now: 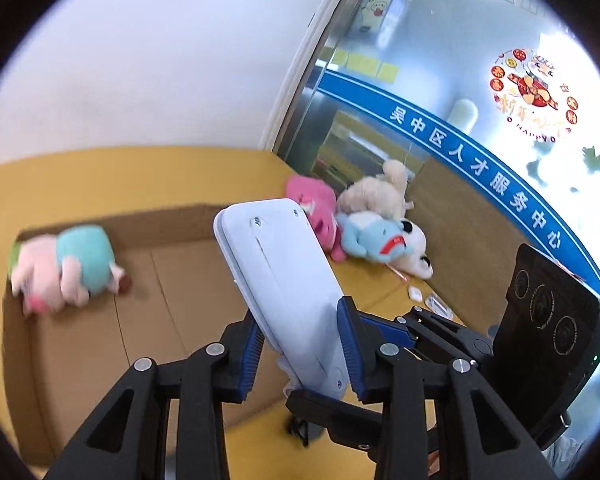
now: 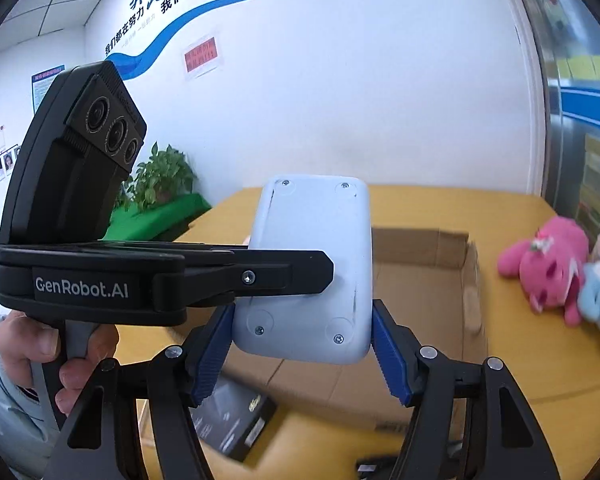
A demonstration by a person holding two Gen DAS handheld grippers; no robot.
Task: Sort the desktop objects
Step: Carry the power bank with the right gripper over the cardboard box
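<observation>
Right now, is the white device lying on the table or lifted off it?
Lifted. The white device hangs above the cardboard box, clamped by the left gripper and the right gripper.

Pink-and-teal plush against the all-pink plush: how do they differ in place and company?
The pink-and-teal plush lies inside the cardboard box; the all-pink plush lies outside it on the yellow table. The pink-and-teal plush lies alone; the all-pink plush is piled against a cream plush and a blue plush. Both are soft toys lying down.
</observation>
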